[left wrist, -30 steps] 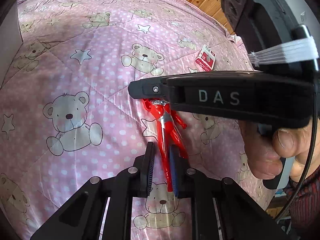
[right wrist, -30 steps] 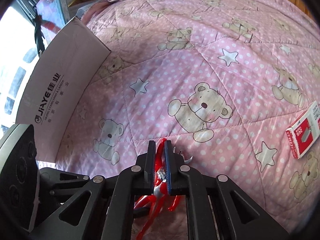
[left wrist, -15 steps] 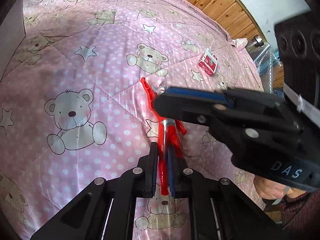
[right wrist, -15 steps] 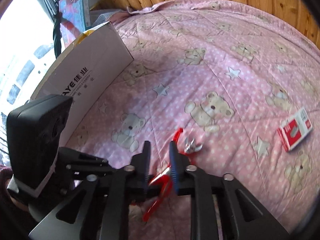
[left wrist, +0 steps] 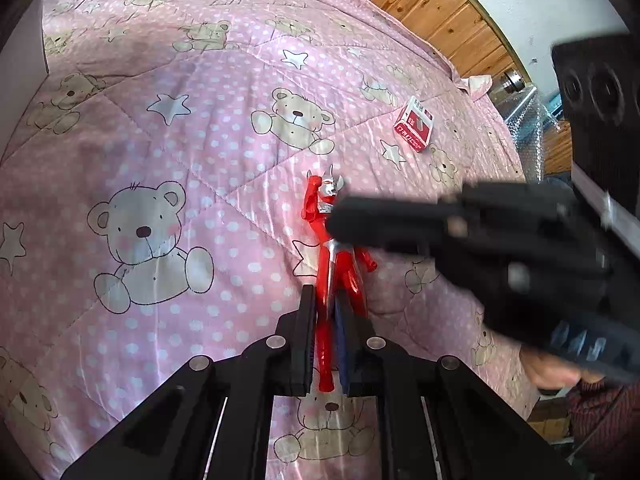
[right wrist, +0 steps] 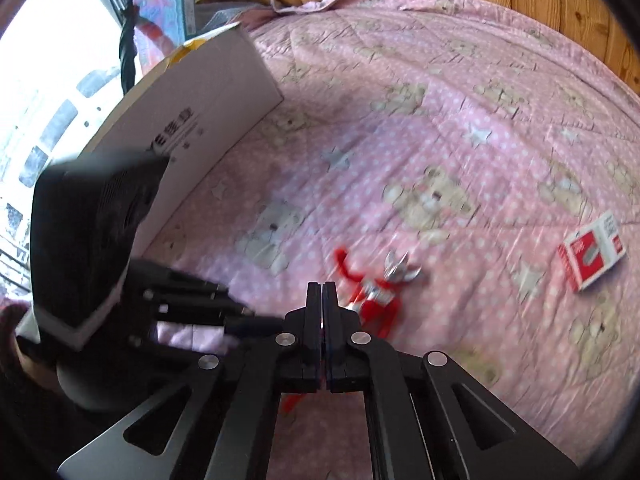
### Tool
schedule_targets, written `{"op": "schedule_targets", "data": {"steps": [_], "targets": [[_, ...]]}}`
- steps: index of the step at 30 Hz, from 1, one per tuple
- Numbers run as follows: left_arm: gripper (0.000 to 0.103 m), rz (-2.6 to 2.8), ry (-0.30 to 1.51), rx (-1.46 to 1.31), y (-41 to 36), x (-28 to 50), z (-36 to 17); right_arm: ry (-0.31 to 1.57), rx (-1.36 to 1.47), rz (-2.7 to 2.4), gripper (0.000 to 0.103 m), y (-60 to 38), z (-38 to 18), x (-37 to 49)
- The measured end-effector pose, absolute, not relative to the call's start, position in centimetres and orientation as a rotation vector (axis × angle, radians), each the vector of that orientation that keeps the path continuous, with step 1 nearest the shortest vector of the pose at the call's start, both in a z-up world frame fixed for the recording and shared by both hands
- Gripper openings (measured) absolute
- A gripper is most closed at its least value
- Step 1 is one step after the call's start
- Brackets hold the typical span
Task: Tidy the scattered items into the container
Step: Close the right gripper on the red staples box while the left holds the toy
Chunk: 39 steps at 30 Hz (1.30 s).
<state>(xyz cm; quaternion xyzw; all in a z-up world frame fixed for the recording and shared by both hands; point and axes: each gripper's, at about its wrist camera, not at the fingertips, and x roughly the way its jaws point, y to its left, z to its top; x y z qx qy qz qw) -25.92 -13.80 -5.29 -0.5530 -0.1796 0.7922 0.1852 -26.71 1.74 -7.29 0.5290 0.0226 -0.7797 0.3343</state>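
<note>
We see the left gripper [left wrist: 325, 336] low over the bed [left wrist: 208, 176], its fingers [left wrist: 307, 332] clenched on the legs of the figure [left wrist: 334, 248], a slim toy in glossy red with a silver stripe down the body, a silver horned head and one red arm thrown up beside the head. It lies stretched along the pink quilt, head pointing away from the left gripper, one leg running down between the two pads while the other splays out to the right. The quilt is printed with white dots, stars and teddy bears. The right gripper [right wrist: 322, 320] hangs blurred above the figure's chest in the left view; in its own view its fingers [right wrist: 314, 320] are pressed together with nothing between them, and the figure [right wrist: 376, 292] shows just beyond and to the right of the tips. A white box [right wrist: 192, 120] with printed lettering stands at the far left edge of the bed, well apart from the figure. A small red and white pack [left wrist: 414, 130] lies flat on the quilt to the right, apart from the figure. A hand [left wrist: 548, 368] in a dark red sleeve holds the right gripper
</note>
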Motion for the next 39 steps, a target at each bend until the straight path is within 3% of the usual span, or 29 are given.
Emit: {"op": "schedule_targets", "data": {"steps": [2,8,12,16,17,19,27,28,29,31,33,39], "targets": [[0.013,2.270,-0.411,-1.531,-13.2,-25.6,-4.9,0.016,1.391,-2.063,0.001,2.9,-7.6,-26.1],[0.012,2.267,-0.483,-1.518,-14.8,-24.8,-5.0,-0.208,1.314,-2.145,0.006,4.9,-5.5,-28.1],[0.012,2.294,-0.388,-1.533,-12.6,-25.4,-5.4,-0.185,1.372,-2.111,0.007,2.7,-7.5,-31.4],[0.013,2.276,-0.391,-1.547,-13.0,-25.4,-5.3,-0.014,1.416,-1.971,0.008,1.3,-8.4,-28.2],[0.013,2.271,-0.398,-1.548,-13.1,-25.4,-5.4,-0.024,1.405,-1.969,0.002,1.6,-8.3,-27.3],[0.013,2.295,-0.353,-1.528,-12.8,-25.0,-5.2,-0.095,1.408,-1.978,0.001,2.5,-8.4,-26.8],[0.013,2.215,-0.572,-1.509,-15.0,-25.3,-5.6,-0.264,1.404,-2.147,0.008,6.0,-7.6,-27.3],[0.012,2.214,-0.581,-1.511,-15.0,-25.3,-5.6,-0.240,1.456,-2.157,0.009,6.0,-8.4,-27.5],[0.012,2.219,-0.571,-1.522,-14.7,-25.4,-5.4,-0.259,1.475,-2.180,0.021,6.7,-8.7,-27.4],[0.022,2.237,-0.518,-1.523,-14.0,-25.2,-4.8,-0.427,1.440,-2.231,0.027,9.2,-7.9,-27.0],[0.025,2.249,-0.468,-1.511,-13.4,-25.0,-4.6,-0.559,1.381,-2.338,0.043,11.6,-6.5,-26.3],[0.023,2.333,-0.221,-1.516,-10.5,-24.9,-4.3,-0.530,1.414,-2.661,0.051,14.8,-5.5,-29.2]]}}
